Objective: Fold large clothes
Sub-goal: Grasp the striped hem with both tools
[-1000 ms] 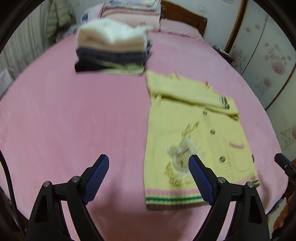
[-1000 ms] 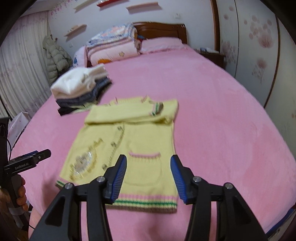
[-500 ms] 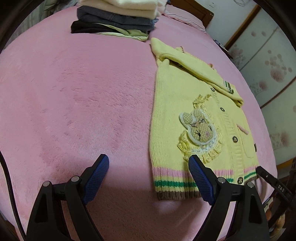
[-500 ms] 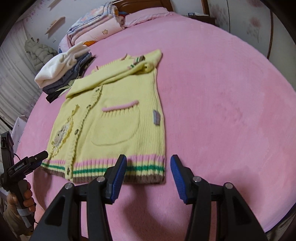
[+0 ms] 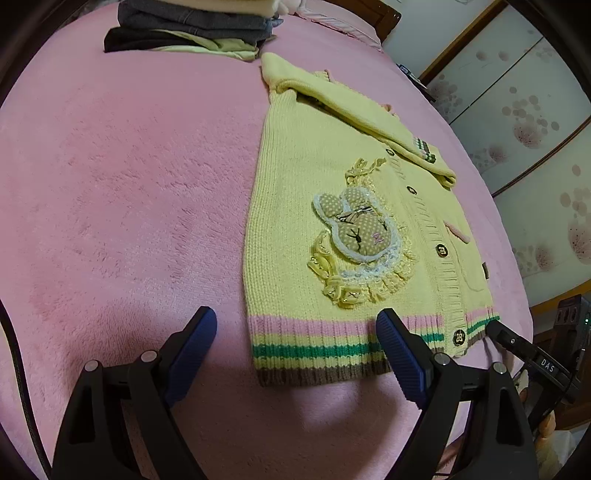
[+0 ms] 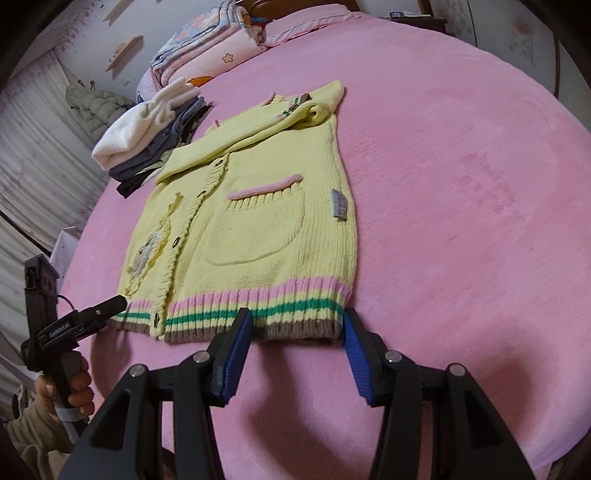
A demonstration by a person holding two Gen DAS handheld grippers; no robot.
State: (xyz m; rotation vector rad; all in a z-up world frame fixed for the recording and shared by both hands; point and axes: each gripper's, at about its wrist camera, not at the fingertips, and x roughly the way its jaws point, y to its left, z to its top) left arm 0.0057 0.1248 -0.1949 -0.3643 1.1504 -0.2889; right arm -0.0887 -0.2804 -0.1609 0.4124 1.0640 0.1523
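Observation:
A yellow knit cardigan [image 5: 295, 184] lies flat on the pink bed, sleeves folded across its top, a rabbit patch [image 5: 358, 229] on its front and a striped hem nearest me. In the right wrist view the cardigan [image 6: 258, 206] shows its pocket. My left gripper [image 5: 295, 332] is open, its jaws straddling the hem's left corner just above the bed. My right gripper [image 6: 297, 325] is open, its jaws straddling the hem's right corner. The left gripper's tip [image 6: 110, 306] also shows at the hem's left end in the right wrist view.
A stack of folded clothes [image 5: 192, 26] sits beyond the cardigan's collar, also in the right wrist view [image 6: 147, 136]. Folded quilts [image 6: 207, 48] lie at the headboard. The pink bedspread [image 5: 129, 184] stretches left; wardrobe doors [image 5: 517, 92] stand right.
Both grippers have moved down and forward to the cardigan's striped hem, one at each bottom corner. Both stay open. The cardigan has not moved.

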